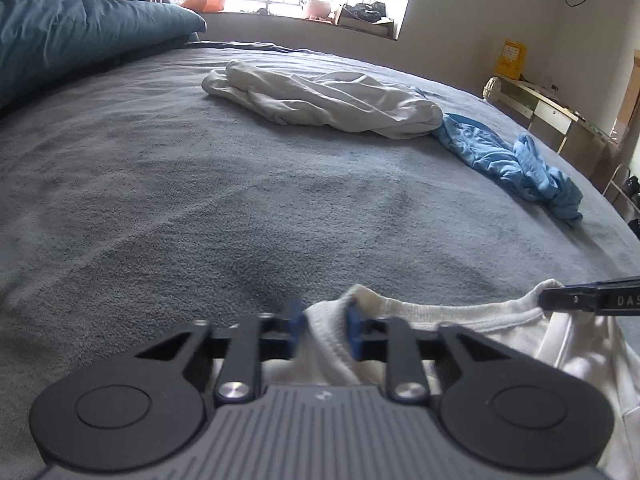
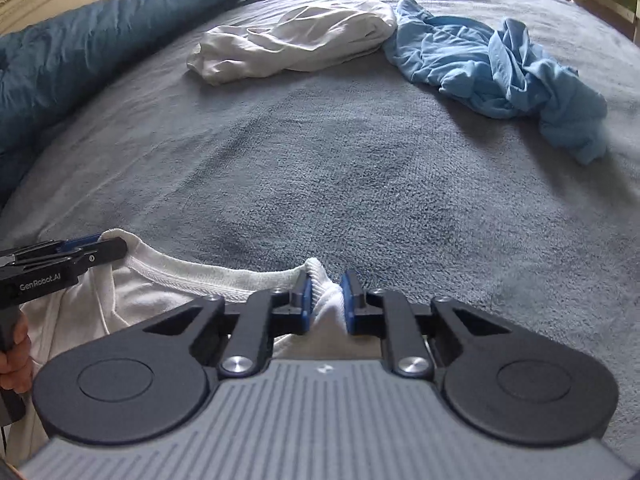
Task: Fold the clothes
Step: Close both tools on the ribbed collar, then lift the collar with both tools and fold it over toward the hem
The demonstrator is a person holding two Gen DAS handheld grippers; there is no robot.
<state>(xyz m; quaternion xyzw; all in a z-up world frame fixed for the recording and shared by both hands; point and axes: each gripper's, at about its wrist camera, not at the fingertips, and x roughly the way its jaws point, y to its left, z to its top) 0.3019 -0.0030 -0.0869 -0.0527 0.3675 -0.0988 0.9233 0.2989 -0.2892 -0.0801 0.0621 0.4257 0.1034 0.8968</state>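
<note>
Both your claws pinch the white knit T-shirt [image 2: 168, 280]!
Left gripper [image 1: 326, 322] and right gripper [image 2: 325, 298] clamp its ribbed collar, near edge of the grey fleece bedspread [image 2: 360, 168].

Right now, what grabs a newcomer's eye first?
The white T-shirt at the near edge of the grey bed, its collar pinched at both ends by the left gripper and right gripper. Farther back lie a crumpled white garment and, touching it, a blue garment.
</note>
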